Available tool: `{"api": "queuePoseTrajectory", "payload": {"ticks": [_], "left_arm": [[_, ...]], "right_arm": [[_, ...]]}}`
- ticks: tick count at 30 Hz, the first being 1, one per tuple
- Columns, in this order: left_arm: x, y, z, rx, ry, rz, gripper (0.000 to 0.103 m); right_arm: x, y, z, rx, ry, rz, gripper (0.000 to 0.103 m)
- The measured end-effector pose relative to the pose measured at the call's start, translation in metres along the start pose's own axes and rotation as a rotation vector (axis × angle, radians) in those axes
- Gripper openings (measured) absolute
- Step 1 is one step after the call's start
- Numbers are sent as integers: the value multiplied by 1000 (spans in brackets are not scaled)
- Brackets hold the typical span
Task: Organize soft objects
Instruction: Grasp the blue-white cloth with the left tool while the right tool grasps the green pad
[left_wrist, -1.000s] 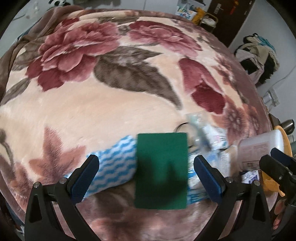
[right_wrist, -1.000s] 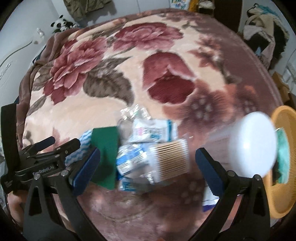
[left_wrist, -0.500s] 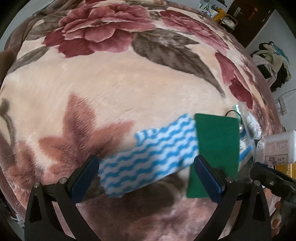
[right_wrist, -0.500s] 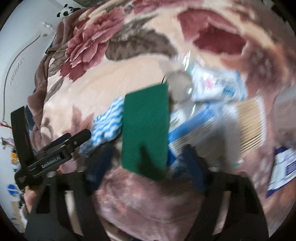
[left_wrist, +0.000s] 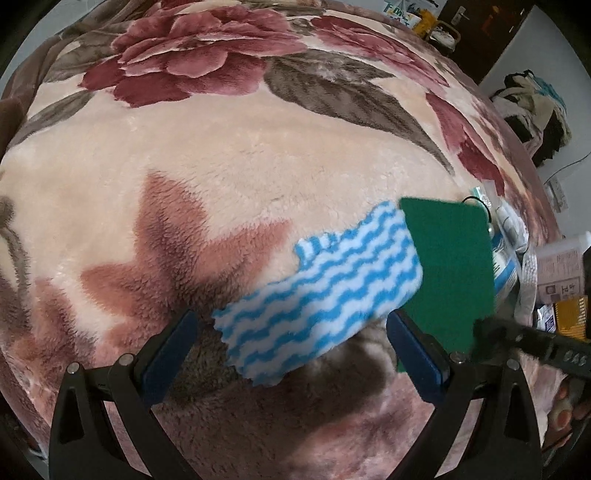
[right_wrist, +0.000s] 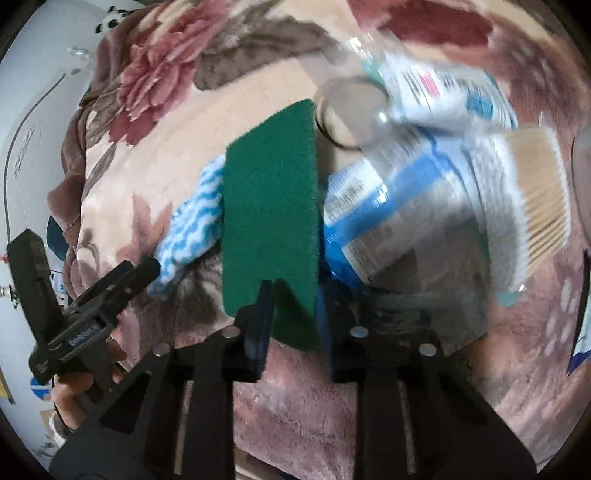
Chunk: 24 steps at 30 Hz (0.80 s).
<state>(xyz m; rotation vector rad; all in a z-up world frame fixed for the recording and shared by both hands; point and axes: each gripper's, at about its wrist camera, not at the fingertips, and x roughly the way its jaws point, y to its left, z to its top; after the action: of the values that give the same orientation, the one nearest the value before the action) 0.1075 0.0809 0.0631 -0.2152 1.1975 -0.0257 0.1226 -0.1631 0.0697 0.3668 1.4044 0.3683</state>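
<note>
- The green scouring pad (right_wrist: 271, 221) lies flat on the floral blanket (left_wrist: 240, 177), its near end between the fingers (right_wrist: 258, 325) of your right gripper (right_wrist: 291, 321).
- Those fingers are closing on the pad's near end and stand narrow now; the left one is at the pad's edge, though the blur keeps you from telling whether both pads press yet.
- The pad's left edge overlaps the blue-and-white wavy cloth (left_wrist: 321, 299), which stretches out to the left (its far corner is ragged).
- Your left gripper (left_wrist: 295, 350) hovers over that cloth with its fingers wide, one on either side of the cloth's near end and neither touching it.
- Just right of the pad lies a heap of packets: a blue-and-white wrapper (right_wrist: 384, 218), a clear pack of cotton swabs (right_wrist: 535, 192), and a round clear lid (right_wrist: 351, 110) at the pad's far corner.
- Your hand (right_wrist: 74, 391) shows beneath the left gripper's handle.
</note>
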Motion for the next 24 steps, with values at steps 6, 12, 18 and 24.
{"api": "queuePoseTrajectory", "payload": {"ticks": [6,12,18,24], "left_arm": [[-1,6,0,5,-6,-6,102],[3,5,1,24,-2,-13,102],[8,-11,1,83,1,-12,102],[19,-41,3,194,-4,15,101]], "right_arm": [[-13,30,7,-90,-66,57,20],[12,53,18,-148,-55,-45,23],[25,57,23,-159,-54,-98,15],[10,59,21,-192,-101,-146,9]]}}
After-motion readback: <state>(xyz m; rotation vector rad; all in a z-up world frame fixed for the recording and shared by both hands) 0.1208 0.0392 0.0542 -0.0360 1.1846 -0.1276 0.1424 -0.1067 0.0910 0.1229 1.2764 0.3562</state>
